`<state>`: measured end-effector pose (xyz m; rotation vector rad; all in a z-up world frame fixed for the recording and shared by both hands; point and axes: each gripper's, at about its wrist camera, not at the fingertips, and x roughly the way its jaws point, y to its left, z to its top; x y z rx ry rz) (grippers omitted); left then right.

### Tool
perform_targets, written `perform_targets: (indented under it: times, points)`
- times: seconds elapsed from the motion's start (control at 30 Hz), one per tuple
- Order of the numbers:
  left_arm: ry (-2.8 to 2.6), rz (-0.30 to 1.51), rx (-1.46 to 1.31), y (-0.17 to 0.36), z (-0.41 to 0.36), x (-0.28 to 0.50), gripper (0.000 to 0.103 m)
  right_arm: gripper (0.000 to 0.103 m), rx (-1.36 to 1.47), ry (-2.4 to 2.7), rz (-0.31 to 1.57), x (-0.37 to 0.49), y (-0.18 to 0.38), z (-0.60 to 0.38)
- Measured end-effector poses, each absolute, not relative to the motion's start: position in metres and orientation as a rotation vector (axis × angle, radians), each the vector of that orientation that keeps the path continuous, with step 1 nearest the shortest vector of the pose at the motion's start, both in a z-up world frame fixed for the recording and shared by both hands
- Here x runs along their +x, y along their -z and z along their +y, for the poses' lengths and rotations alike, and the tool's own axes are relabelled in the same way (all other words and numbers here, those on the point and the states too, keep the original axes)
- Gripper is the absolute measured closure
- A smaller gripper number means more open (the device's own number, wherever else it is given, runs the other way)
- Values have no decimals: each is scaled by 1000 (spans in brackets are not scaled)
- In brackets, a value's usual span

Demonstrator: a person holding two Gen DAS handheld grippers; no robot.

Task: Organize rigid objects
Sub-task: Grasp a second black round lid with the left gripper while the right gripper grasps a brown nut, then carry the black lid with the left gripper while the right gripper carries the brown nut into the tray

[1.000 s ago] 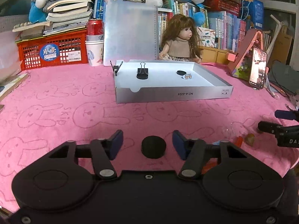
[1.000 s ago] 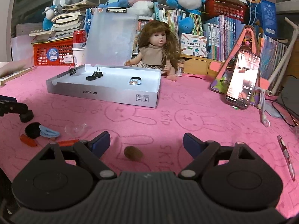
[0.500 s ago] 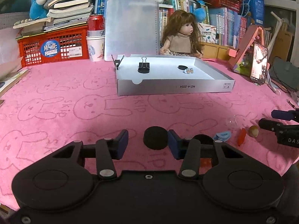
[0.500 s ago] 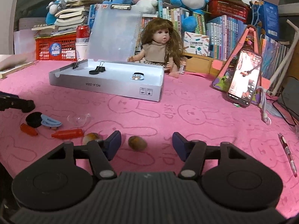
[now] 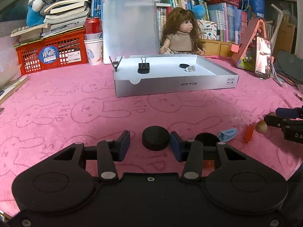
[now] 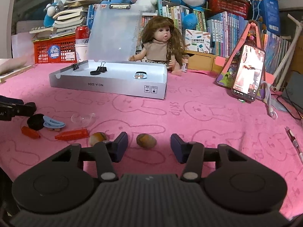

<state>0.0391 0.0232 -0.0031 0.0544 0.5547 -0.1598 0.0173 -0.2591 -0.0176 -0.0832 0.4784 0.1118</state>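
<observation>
Pink towel cloth [image 5: 56, 98] printed with rabbit outlines covers the table. Nearest in the left wrist view, the left gripper [image 5: 150, 144] has one black puck [image 5: 155, 140] between its blue pads: the right pad touches the puck's side, the left pad stands just clear, so the puck is framed, not clamped. In the right wrist view the right gripper [image 6: 149, 145] has been closing; its jaws stand apart around one brown stone [image 6: 146, 140], touching neither side of it. A second stone [image 6: 98, 137] lies just beside the left finger. Further left lie two orange-red crayon-like sticks [image 6: 73, 134], one blue hair clip [image 6: 54, 123], one black disc [image 6: 35, 121] and one clear shallow dish [image 6: 83, 118]. Past these sits one open white box [image 6: 106, 86] marked NO.A-2224, holding two black binder clips [image 6: 101, 68], one black puck and one small patterned round piece [image 6: 140, 75]. Beyond it sit one doll [image 6: 161, 45], one red crate [image 6: 55, 51] and one propped phone [image 6: 248, 73]
</observation>
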Motion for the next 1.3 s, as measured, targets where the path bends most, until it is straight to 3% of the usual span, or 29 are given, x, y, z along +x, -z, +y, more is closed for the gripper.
perform_targets:
  times: [0.2,0.27,0.37,1.3]
  points:
    - [159,549,50,4,25,39,65,63,-64,-101,480,18,17,-261]
    - [155,545,51,3,26,39,73,67,-64,-102,481,19,17,-260]
    - [154,546,44,2,27,38,73,76,-64,-103,479,18,17,-260]
    - [175,510,28,-25,15,38,73,76,-74,-135,446,28,-5,-241]
